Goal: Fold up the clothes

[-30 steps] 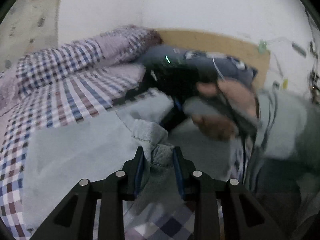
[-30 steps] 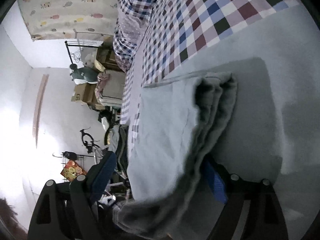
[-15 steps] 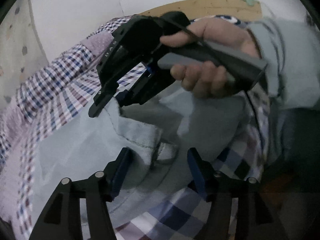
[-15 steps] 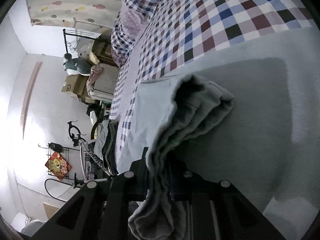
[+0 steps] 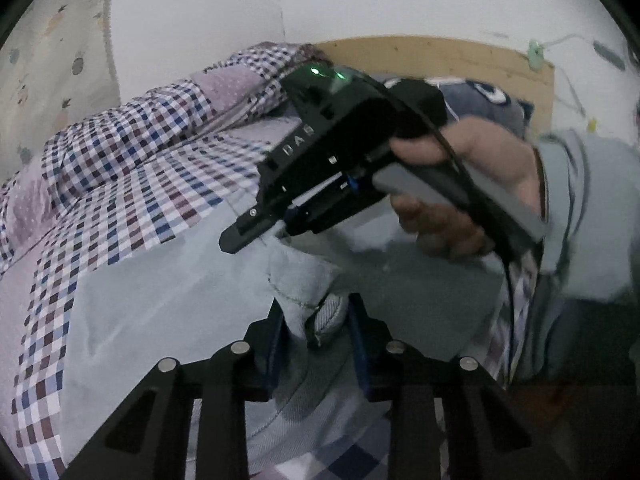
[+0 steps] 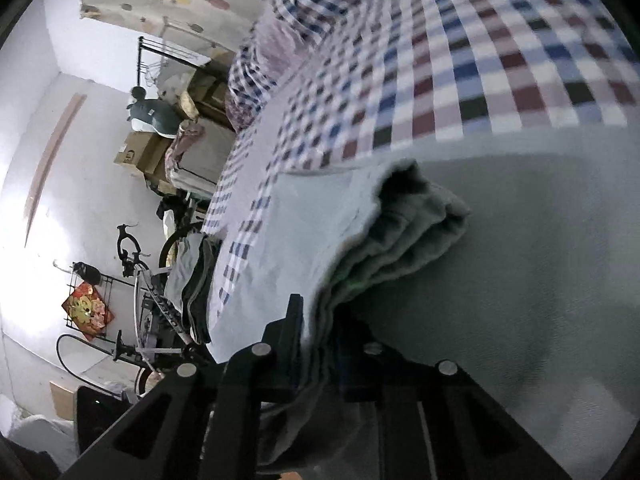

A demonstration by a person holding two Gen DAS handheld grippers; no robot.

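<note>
A pale grey-green garment (image 5: 160, 304) lies spread on the checked bedspread (image 5: 132, 184). My left gripper (image 5: 316, 340) is shut on a bunched hem of the garment at the near edge. A hand (image 5: 472, 184) holds my right gripper (image 5: 256, 236) just beyond it, with its tips down at the cloth. In the right wrist view my right gripper (image 6: 322, 326) is shut on the garment's folded edge (image 6: 404, 240), whose stacked layers run up and to the right over the flat garment (image 6: 520, 240).
A wooden headboard (image 5: 440, 60) and a dark cushion (image 5: 488, 104) stand behind the bed, with a rumpled checked quilt (image 5: 224, 84) at its far left. Beside the bed are a bicycle (image 6: 152, 300), cardboard boxes (image 6: 140, 152) and a heap of clothes (image 6: 192, 280).
My left gripper was open half a second ago and is shut on the hem again. My right gripper went from open to shut on the folded layers.
</note>
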